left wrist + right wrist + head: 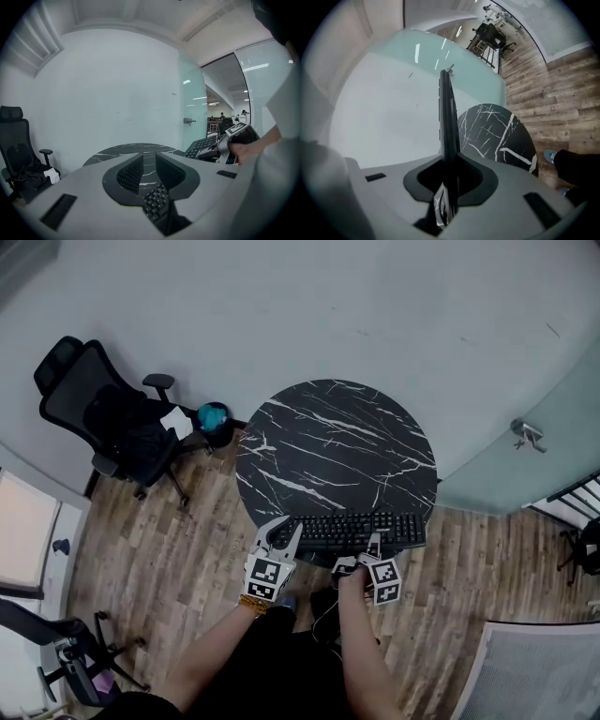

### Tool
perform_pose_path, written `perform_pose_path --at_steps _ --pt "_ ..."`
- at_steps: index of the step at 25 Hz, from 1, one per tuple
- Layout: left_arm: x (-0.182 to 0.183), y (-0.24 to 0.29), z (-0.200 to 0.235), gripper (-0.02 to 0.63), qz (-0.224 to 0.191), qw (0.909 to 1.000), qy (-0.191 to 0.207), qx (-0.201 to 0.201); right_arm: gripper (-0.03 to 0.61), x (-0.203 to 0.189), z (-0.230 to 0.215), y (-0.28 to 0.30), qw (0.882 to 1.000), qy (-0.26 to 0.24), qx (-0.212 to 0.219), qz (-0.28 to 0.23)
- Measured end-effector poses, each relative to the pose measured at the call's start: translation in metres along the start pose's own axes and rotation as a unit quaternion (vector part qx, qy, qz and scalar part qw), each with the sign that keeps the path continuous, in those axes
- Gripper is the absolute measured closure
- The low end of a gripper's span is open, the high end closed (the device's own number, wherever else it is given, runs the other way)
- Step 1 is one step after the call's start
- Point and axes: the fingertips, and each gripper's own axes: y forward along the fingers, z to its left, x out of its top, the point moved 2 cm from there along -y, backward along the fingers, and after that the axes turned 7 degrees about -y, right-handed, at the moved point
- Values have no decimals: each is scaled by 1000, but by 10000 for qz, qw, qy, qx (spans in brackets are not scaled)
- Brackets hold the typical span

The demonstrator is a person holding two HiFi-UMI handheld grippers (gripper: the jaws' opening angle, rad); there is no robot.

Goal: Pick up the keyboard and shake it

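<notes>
L gripper [144, 164], R gripper [449, 161] on kbd [361, 529]

The left claw [281, 532] and right claw [373, 545] had pale grey shells, black ribbed pads [129, 174] and white cubes [265, 577] bearing black square markers. At lower centre, the person wore a black top [272, 662] and a yellowish wristband [251, 605].

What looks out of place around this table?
The keyboard is at the near edge of the marble table, its right end overhanging the rim, clamped by the left tongs and right tongs. Nothing looks spilled or damaged.
</notes>
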Motion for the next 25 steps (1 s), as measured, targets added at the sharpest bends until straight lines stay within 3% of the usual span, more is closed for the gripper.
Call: perform_pose_path --at_steps 10,15,25 --pt "-33 5 -1 528 397 9992 0 10 502 -42 -47 -3 9941 677 -796 302" --pt "-50 1 -4 528 540 9985 -25 -21 500 -67 -72 -9 9841 1209 -1271 268" --pt "-133 -19 -19 526 1194 9928 -109 -49 502 -75 -76 -6 9843 1277 -1147 416"
